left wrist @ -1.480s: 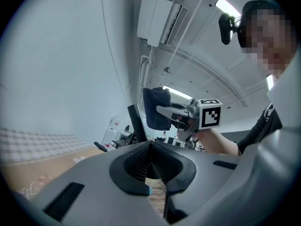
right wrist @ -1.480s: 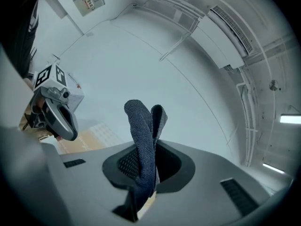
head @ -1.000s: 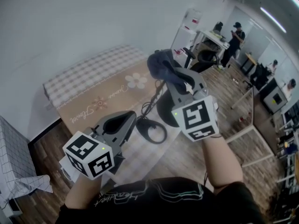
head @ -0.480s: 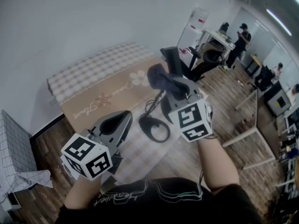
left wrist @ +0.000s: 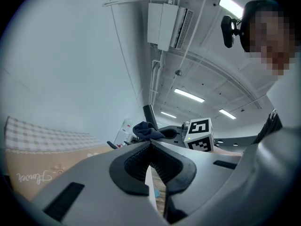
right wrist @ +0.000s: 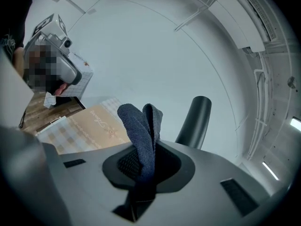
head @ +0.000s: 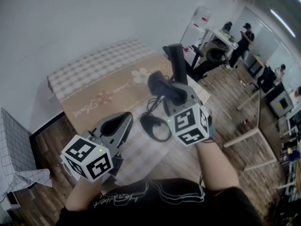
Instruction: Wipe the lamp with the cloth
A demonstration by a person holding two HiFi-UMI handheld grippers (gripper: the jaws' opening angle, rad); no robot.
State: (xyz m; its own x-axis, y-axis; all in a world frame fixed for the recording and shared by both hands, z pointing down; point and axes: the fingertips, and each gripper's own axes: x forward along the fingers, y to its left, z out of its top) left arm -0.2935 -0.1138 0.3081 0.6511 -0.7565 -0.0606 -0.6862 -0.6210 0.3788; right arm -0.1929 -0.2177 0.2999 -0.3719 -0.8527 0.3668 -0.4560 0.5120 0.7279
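Right hand-held gripper (right wrist: 145,160) clamped on folded dark blue cloth (right wrist: 141,124), near upright black tubular lamp post (right wrist: 194,121); left hand-held gripper (left wrist: 150,149) jaws together, empty

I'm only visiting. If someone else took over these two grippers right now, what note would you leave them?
Left gripper: shut, empty, held low at the near edge of the table.
Right gripper: shut on the dark cloth, raised beside the lamp, whose black post stands on the table.
Done: the cloth is gripped.
Left: wipe the lamp. In the right gripper view the cloth sits apart from the post.
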